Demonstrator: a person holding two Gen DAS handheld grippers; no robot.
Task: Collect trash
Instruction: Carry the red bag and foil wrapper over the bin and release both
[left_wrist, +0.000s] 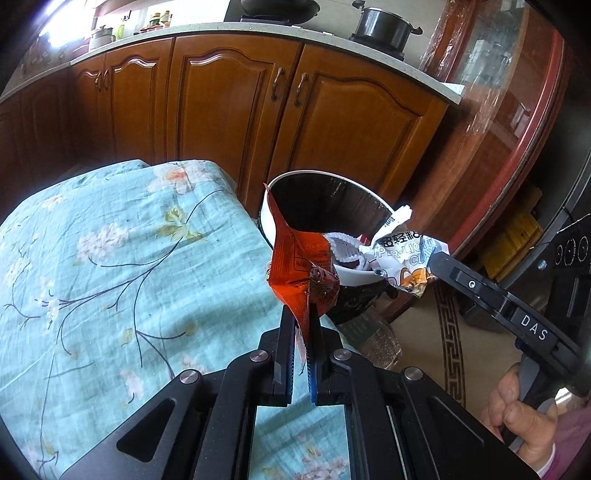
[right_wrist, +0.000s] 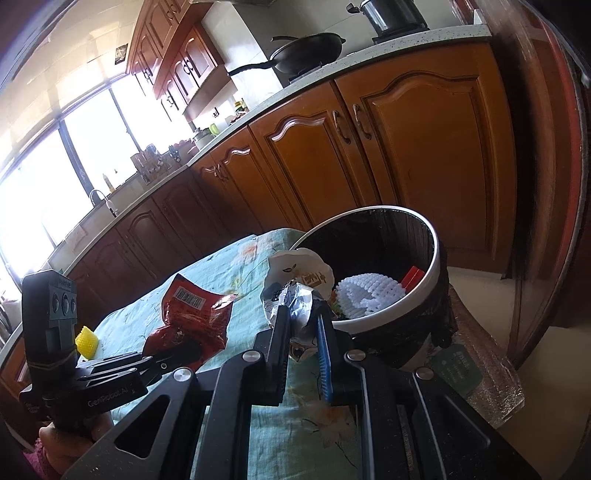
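Observation:
My left gripper (left_wrist: 302, 317) is shut on a crumpled red snack wrapper (left_wrist: 301, 266), held above the table's right end, just short of the bin. The white-rimmed trash bin (left_wrist: 364, 197) with a black liner stands beside the table. My right gripper (right_wrist: 303, 314) is shut on a crumpled white and silver clay packet (right_wrist: 299, 280), level with the bin's near rim (right_wrist: 369, 321). In the left wrist view that packet (left_wrist: 402, 254) hangs over the bin's right edge. Inside the bin lie a white foam net (right_wrist: 369, 295) and a red scrap (right_wrist: 413, 278). The red wrapper (right_wrist: 192, 314) shows left of it.
A table with a light blue floral cloth (left_wrist: 110, 277) fills the left. A yellow foam net (right_wrist: 86, 341) lies on it behind the left gripper. Wooden kitchen cabinets (left_wrist: 229, 110) stand behind the bin. A clear plastic jar (right_wrist: 476, 373) stands under the bin's right side.

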